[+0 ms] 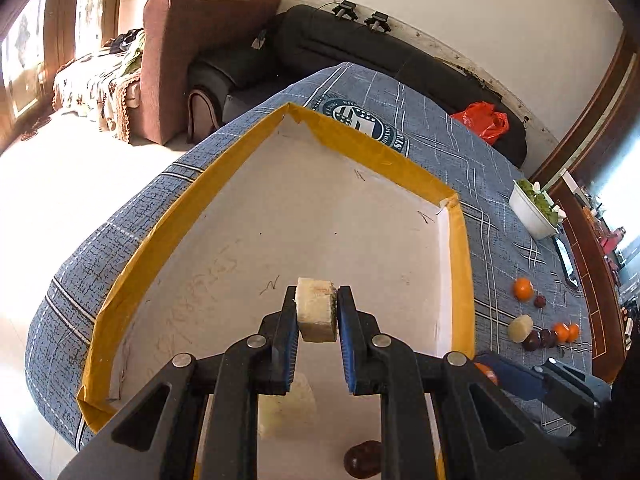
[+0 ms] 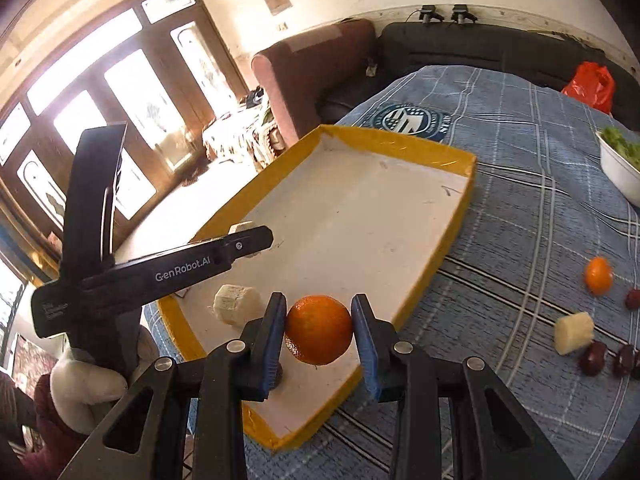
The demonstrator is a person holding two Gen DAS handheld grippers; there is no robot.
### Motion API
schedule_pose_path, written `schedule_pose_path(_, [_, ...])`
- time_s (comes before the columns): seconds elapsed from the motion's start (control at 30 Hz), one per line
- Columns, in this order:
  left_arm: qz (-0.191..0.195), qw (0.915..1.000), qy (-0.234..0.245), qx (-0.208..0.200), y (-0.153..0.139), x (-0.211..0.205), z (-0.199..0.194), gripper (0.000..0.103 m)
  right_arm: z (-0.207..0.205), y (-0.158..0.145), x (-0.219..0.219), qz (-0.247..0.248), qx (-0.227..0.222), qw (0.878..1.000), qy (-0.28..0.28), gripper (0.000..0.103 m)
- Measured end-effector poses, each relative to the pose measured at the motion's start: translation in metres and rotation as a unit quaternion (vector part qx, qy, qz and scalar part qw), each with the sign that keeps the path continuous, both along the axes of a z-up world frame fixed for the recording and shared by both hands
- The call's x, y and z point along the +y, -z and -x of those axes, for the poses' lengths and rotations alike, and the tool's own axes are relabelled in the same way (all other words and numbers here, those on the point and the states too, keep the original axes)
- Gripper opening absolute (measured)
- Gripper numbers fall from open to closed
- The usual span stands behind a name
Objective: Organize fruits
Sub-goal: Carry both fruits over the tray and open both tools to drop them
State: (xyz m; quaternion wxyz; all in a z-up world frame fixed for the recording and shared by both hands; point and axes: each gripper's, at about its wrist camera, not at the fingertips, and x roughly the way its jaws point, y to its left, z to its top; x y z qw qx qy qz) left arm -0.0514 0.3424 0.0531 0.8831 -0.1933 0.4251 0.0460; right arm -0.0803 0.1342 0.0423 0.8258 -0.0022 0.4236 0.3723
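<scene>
My left gripper (image 1: 317, 314) jaws clench a pale, soft fruit chunk (image 1: 316, 312); my right gripper (image 2: 319, 330) jaws grasp the round, firm orange (image 2: 319, 329) across its middle

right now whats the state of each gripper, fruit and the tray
left gripper: shut on pale chunk, above tray
right gripper: shut on orange, above tray
tray: holds another pale piece and a dark fruit
white bowl: holds greens
</scene>
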Motion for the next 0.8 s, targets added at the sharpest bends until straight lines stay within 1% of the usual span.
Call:
schedule_pose_path(0.07, [0.002,1.0000,0.000,0.006,0.006,0.004,-0.002,0.018,-0.004,0.010,0.016,0.013,0.007,1.000,-0.011,0.038])
schedule_pose_path(0.23, [0.016,0.9997,0.003,0.019,0.017,0.010,-0.009,0.018,-0.009,0.033,0.036,0.043,0.017,0.999,-0.022,0.038])
schedule_pose_path(0.37, [0.021,0.9995,-0.001,0.023,0.020,0.008,-0.013,0.018,-0.017,0.040,0.040,0.052,0.020,0.998,-0.021,0.038])
schedule_pose_path(0.47, [0.023,0.9994,-0.004,0.025,0.021,0.009,-0.012,0.021,-0.018,0.040,0.041,0.056,0.015,0.998,-0.022,0.038])
schedule_pose_path(0.53, [0.022,0.9994,-0.007,0.026,0.020,0.009,-0.013,0.034,-0.017,0.040,0.044,0.062,0.010,0.998,-0.023,0.039])
schedule_pose_path(0.57, [0.023,0.9994,-0.008,0.025,0.019,0.010,-0.012,0.037,-0.016,0.041,0.045,0.065,0.006,0.998,-0.023,0.039])
schedule_pose_path(0.63, [0.022,0.9994,-0.012,0.024,0.016,0.009,-0.010,0.049,-0.014,0.042,0.046,0.069,-0.002,0.997,-0.023,0.040])
schedule_pose_path(0.7, [0.024,0.9993,-0.018,0.023,0.012,0.011,-0.007,0.054,-0.007,0.041,0.045,0.068,-0.003,0.997,-0.026,0.040])
schedule_pose_path(0.8, [0.027,0.9991,-0.033,0.010,-0.002,0.013,0.004,0.055,-0.001,0.032,0.040,0.058,-0.010,0.998,-0.026,0.042])
